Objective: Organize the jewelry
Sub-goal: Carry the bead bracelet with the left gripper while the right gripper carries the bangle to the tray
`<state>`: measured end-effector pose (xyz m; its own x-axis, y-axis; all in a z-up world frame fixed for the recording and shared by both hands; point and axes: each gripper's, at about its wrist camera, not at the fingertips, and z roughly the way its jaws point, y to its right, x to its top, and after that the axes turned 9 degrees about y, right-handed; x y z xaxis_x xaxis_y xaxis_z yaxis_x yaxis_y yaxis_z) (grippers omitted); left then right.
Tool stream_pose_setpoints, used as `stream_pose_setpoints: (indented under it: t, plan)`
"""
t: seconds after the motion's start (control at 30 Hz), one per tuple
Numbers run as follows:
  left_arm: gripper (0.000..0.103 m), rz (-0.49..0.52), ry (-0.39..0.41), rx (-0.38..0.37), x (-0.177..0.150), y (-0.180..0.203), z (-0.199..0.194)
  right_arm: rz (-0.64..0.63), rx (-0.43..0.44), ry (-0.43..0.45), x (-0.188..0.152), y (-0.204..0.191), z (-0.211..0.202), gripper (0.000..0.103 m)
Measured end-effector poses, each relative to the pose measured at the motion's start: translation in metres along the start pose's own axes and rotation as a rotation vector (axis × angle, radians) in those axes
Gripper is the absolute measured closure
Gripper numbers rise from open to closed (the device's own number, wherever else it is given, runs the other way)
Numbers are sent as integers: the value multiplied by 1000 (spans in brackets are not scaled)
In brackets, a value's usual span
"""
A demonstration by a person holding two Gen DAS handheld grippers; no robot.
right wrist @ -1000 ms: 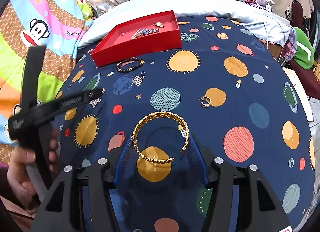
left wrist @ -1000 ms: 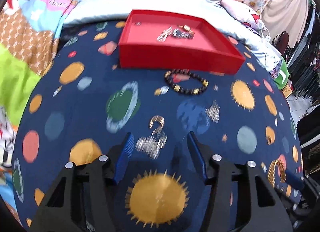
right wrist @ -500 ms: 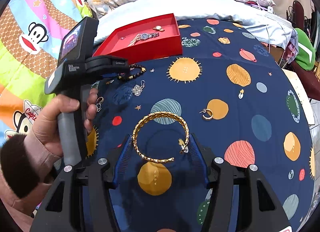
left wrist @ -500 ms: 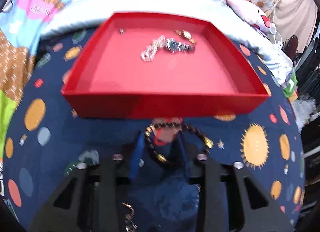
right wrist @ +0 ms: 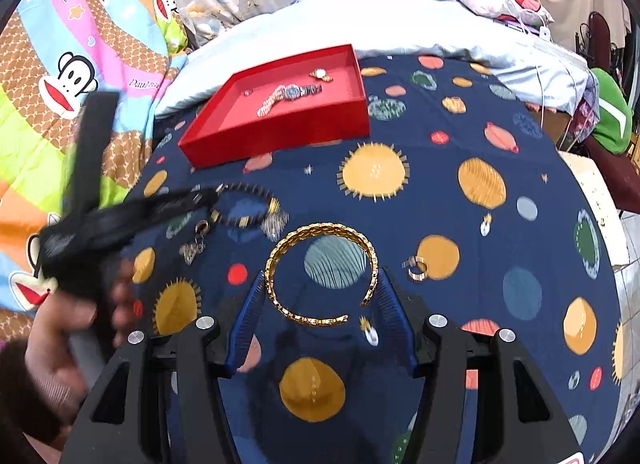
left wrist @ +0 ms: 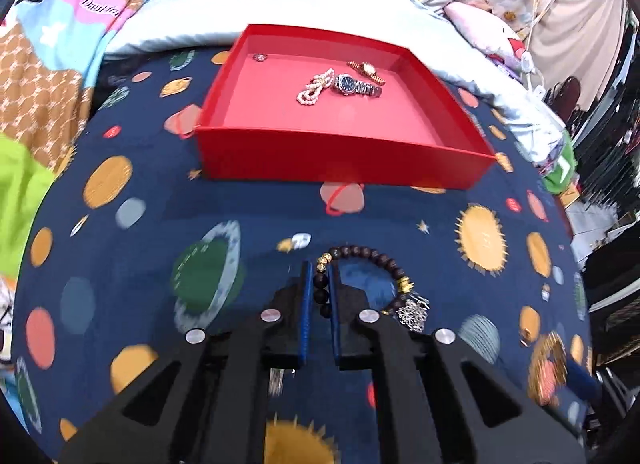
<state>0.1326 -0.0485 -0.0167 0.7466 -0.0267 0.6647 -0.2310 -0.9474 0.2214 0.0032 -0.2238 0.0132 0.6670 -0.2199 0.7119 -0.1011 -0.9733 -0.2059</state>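
- Left wrist view: the left gripper point(left wrist: 319, 284) has its jaws drawn nearly together, pinching the near-left side of the dark beaded bracelet point(left wrist: 362, 254), which has a few gold beads along it.
- The rest of the bracelet curves out to the right over the navy planet-print cloth point(left wrist: 132, 184).
- A silver filigree pendant point(left wrist: 412, 313) lies just beside the bracelet's right end, close to the right finger.
- Farther off sits the red tray point(left wrist: 340, 158). It holds a pearl strand point(left wrist: 316, 86), a dark-dial silver watch point(left wrist: 354, 85) touching it on the right, a small gold watch point(left wrist: 366, 69) beyond that, and a small item in the far-left corner, too small to tell.
- At the near right edge a gold piece appears blurred.
- Right wrist view: the right gripper point(right wrist: 322, 318) is spread wide with nothing gripped. The gold cuff bracelet point(right wrist: 320, 270) lies flat on the cloth between its fingers, its gap facing near-right.
- A gold hoop earring point(right wrist: 416, 268) lies just right of the cuff.
- To the left, the left gripper shows blurred over the beaded bracelet, with small silver pieces point(right wrist: 194, 246) near it.
- The red tray sits at far left.
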Motion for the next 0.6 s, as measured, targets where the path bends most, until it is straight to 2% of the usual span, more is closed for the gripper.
stream_pose_setpoints:
  t: [0.2, 0.33, 0.43, 0.6]
  plan:
    - [96, 8, 17, -45, 0, -1, -38, -11, 17, 24, 20, -8, 9, 47]
    - [96, 7, 43, -70, 16, 1, -51, -24, 29, 54, 43, -14, 18, 47]
    - [96, 1, 93, -89, 39, 1, -59, -36, 42, 76, 63, -19, 27, 47]
    - [96, -5, 178, -115, 95, 3, -57, -65, 57, 121, 111, -26, 54, 47]
